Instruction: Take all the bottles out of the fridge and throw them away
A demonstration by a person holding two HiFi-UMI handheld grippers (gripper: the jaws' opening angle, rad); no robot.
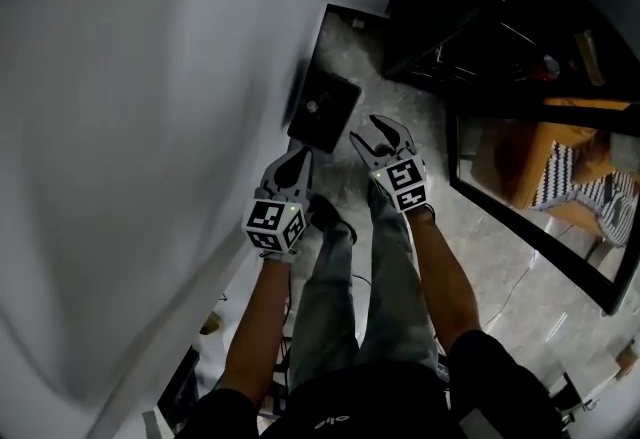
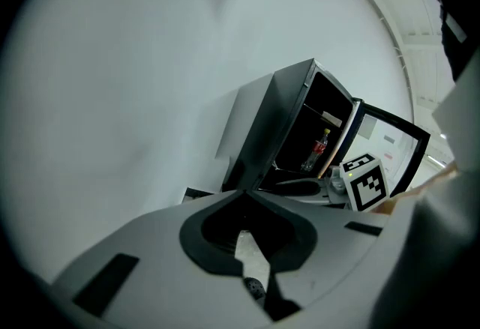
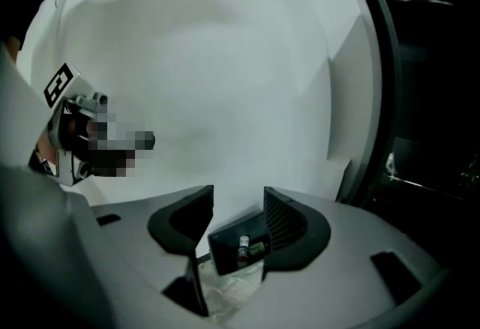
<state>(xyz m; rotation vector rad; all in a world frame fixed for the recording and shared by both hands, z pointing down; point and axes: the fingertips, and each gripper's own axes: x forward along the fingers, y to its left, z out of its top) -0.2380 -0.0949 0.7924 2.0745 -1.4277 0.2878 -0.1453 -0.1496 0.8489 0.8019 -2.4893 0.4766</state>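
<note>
In the left gripper view the black fridge (image 2: 274, 121) stands open, and one clear bottle with a red label (image 2: 319, 149) is upright on its shelf. A black bin (image 1: 325, 110) sits on the floor by the white wall. In the right gripper view the bin (image 3: 225, 241) holds a small clear bottle (image 3: 243, 248). My right gripper (image 1: 372, 135) hangs open above and right of the bin, with nothing between its jaws (image 3: 238, 204). My left gripper (image 1: 298, 159) is shut and empty, just near of the bin; its jaws meet in the left gripper view (image 2: 244, 198).
A white wall (image 1: 130, 127) fills the left side. The fridge's dark body (image 1: 480, 17) and its glass door (image 1: 540, 197) stand open at the right. The person's legs (image 1: 370, 297) and a black shoe (image 1: 328, 215) are on the marble floor below the grippers.
</note>
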